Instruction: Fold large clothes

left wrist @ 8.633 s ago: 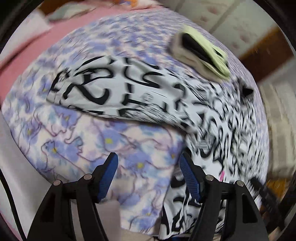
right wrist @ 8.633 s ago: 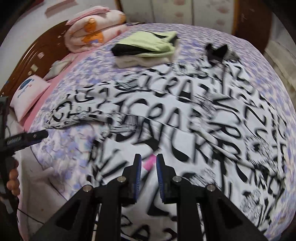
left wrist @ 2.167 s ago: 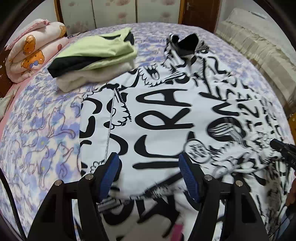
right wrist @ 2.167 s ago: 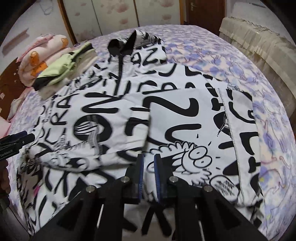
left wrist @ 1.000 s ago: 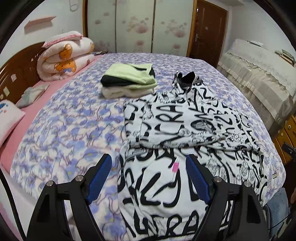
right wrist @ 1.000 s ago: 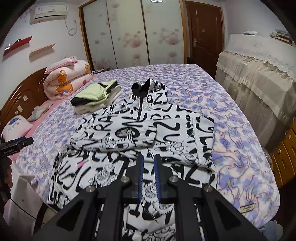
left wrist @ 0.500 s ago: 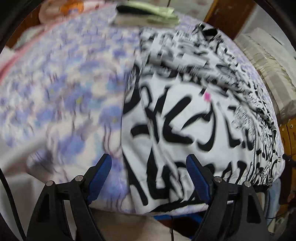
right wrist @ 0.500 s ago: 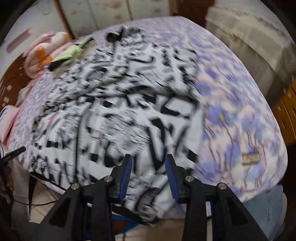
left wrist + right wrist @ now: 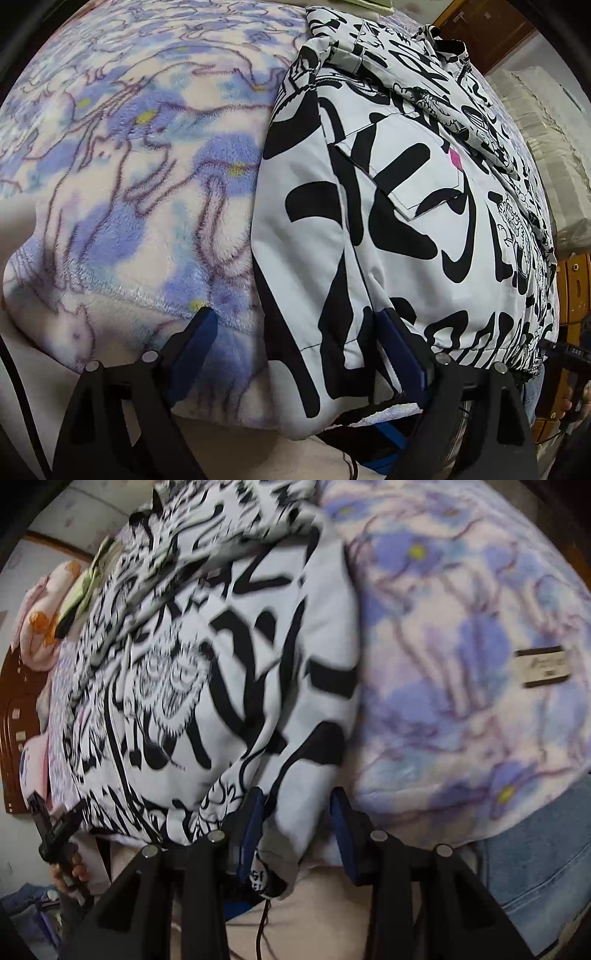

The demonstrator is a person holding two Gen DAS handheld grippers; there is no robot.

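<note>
Left wrist view: jacket [image 9: 399, 206] hangs over the blanket's [image 9: 140, 192] near edge; left gripper [image 9: 299, 354] spread around its corner hem. Right gripper [image 9: 297, 823], spread too, straddles the opposite hem corner beside bare blanket.

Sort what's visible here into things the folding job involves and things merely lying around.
Part of the job:
black-and-white printed garment
left gripper, open at its hem
right gripper, open at its hem

Lying about:
floral blanket
folded green clothes
bear-print bedding
</note>
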